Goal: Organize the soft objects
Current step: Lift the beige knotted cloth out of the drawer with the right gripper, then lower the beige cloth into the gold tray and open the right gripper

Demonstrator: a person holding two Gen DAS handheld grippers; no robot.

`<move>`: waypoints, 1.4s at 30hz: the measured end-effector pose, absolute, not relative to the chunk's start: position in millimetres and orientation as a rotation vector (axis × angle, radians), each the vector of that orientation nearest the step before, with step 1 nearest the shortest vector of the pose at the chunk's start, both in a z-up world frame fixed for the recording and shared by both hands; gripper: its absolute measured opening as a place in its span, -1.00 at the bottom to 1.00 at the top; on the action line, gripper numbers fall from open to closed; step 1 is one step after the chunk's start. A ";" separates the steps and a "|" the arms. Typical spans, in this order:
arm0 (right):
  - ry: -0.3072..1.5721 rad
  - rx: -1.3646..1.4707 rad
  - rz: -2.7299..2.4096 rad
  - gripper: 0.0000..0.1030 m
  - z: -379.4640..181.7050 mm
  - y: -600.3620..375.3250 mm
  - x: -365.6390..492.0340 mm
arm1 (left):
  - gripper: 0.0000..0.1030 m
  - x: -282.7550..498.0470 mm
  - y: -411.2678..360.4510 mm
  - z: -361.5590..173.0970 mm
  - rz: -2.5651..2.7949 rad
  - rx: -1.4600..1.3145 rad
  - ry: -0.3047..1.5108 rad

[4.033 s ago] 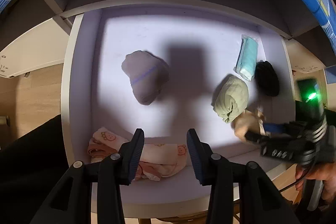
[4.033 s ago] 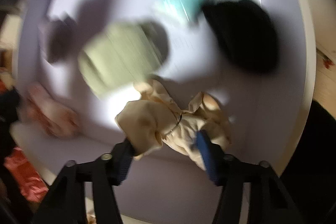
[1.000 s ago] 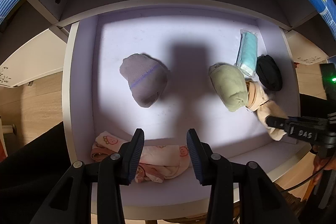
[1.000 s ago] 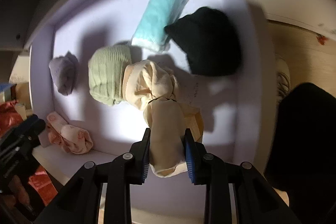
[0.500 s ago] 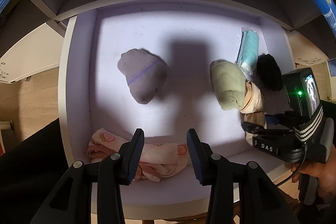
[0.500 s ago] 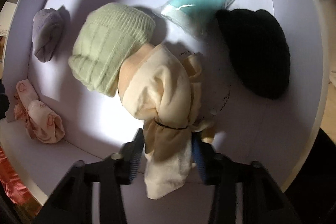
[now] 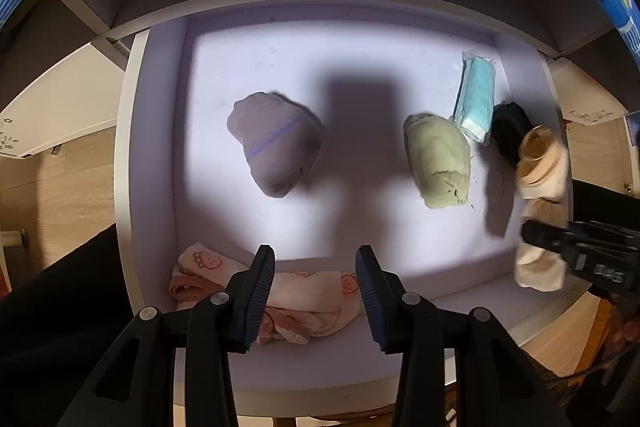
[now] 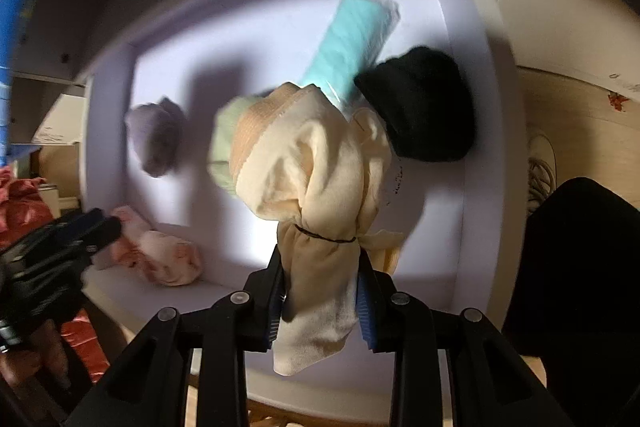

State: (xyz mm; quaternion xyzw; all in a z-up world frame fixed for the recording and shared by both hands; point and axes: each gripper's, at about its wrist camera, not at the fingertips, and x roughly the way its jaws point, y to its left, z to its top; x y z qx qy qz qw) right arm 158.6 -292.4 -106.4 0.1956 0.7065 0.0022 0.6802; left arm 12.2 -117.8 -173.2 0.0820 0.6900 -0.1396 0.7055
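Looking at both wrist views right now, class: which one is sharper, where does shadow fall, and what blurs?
Left wrist view: sharp; a blocky shadow falls on the drawer floor between the grey bundle and the green bundle; fisheye bends the edges. Right wrist view: motion-blurred, the teal packet smeared, while the cream bundle in the right gripper stays fairly crisp.
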 end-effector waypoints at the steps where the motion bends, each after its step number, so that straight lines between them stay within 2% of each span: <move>1: 1.576 0.449 0.011 -0.39 -99.3 -293.5 156.9 | -0.18 12.2 -118.3 -173.3 -0.310 0.185 1.535; 17: 1.365 0.467 0.168 -0.39 45.5 -296.4 154.3 | -0.18 9.3 -120.5 -174.7 -0.330 0.207 1.547; 28: 1.179 0.389 0.247 -0.39 163.3 -296.0 200.7 | -0.18 9.5 -122.4 -172.0 -0.344 0.188 1.548; 34: 1.105 0.370 0.173 -0.39 188.1 -308.0 257.4 | -0.18 11.0 -122.9 -169.8 -0.352 0.175 1.542; 42: 1.143 0.350 0.079 -0.39 163.9 -304.7 321.2 | -0.18 12.1 -122.5 -166.6 -0.365 0.154 1.540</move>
